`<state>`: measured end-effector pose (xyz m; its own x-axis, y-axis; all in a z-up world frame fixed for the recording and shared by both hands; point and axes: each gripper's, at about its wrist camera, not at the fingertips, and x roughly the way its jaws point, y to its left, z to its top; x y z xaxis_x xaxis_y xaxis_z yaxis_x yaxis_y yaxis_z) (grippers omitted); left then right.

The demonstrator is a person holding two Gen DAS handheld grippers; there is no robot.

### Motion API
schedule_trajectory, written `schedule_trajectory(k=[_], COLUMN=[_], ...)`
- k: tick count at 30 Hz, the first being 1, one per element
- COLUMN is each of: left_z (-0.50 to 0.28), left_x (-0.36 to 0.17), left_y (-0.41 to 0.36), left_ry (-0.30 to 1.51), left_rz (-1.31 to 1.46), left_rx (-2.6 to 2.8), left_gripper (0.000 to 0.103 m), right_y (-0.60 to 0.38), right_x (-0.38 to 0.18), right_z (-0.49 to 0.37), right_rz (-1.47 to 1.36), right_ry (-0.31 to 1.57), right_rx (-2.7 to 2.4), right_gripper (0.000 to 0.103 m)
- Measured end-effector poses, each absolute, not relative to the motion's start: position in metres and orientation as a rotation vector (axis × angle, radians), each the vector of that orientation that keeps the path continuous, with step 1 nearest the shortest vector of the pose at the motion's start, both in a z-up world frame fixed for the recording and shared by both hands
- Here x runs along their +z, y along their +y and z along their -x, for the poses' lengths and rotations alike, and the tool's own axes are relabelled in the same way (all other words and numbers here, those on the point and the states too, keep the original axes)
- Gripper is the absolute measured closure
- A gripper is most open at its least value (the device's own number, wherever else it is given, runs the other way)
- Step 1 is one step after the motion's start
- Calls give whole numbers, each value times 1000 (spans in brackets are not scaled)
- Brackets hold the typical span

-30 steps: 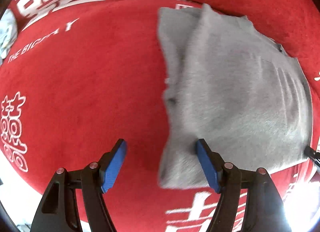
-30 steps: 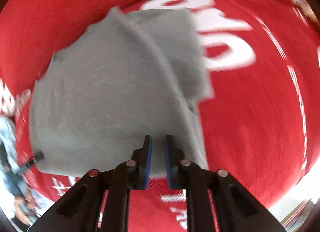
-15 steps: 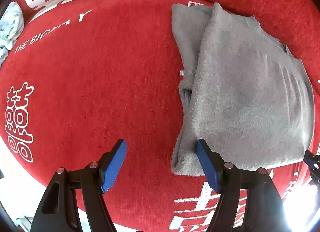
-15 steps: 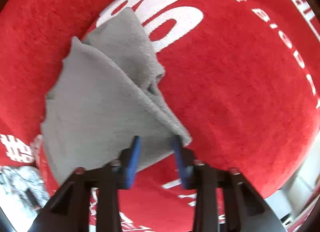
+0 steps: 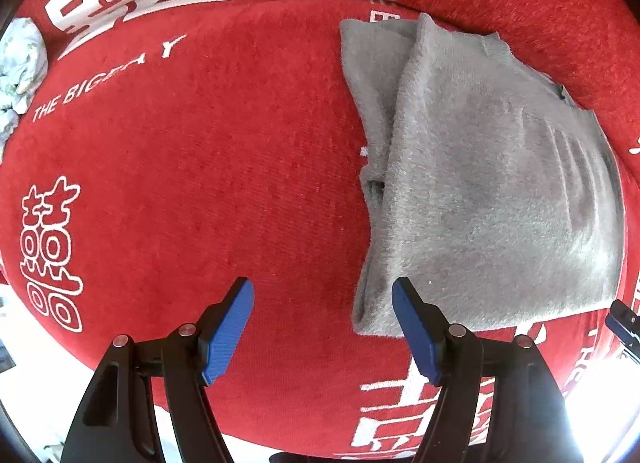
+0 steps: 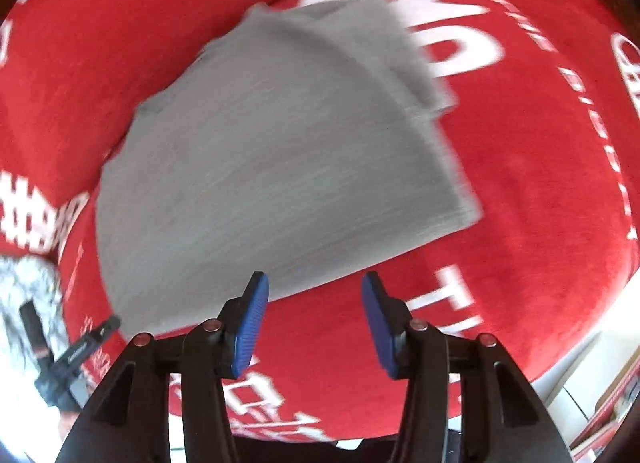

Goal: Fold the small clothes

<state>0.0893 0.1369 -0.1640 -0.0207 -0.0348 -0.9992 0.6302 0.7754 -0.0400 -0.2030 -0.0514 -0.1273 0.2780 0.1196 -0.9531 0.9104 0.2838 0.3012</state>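
Blue-padded, your right gripper (image 6: pixel 314 319) has just been opening, nothing between its jaws, tilted steeply down over the near edge of the folded grey garment (image 6: pixel 276 167). Your left gripper (image 5: pixel 322 327) hangs wide and empty, pointing straight down beside that garment (image 5: pixel 484 187), whose long axis runs away from you on the red cloth (image 5: pixel 224 167)

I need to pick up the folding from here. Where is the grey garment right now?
The grey garment lies folded on the red cloth, right of centre in the left wrist view, beside the open left gripper; neither gripper holds it.
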Motion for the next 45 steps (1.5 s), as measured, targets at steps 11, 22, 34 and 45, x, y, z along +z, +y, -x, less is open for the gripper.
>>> schedule_trajectory(k=[11,22,34,45], left_z=[-85,-77,-88,-117], left_x=[-158,-171,-169,-174], left_y=[146,154,164,184], left_ry=[1515,1531,1524,1520], left_rz=[-527,-527,-509,-498], left_rx=[-581,-572,-551,-510], left_gripper=[30,6,5,5], right_y=[-14,6,22,49], right_x=[-143,-157,-190,-239], right_z=[146,115,101,63], right_rz=[-1184,-1214,-1495,-1858], right_ry=[1223,1241,1121,852], right_rx=[-585,-522,-353,-261], right_gripper=[46,40,25,25])
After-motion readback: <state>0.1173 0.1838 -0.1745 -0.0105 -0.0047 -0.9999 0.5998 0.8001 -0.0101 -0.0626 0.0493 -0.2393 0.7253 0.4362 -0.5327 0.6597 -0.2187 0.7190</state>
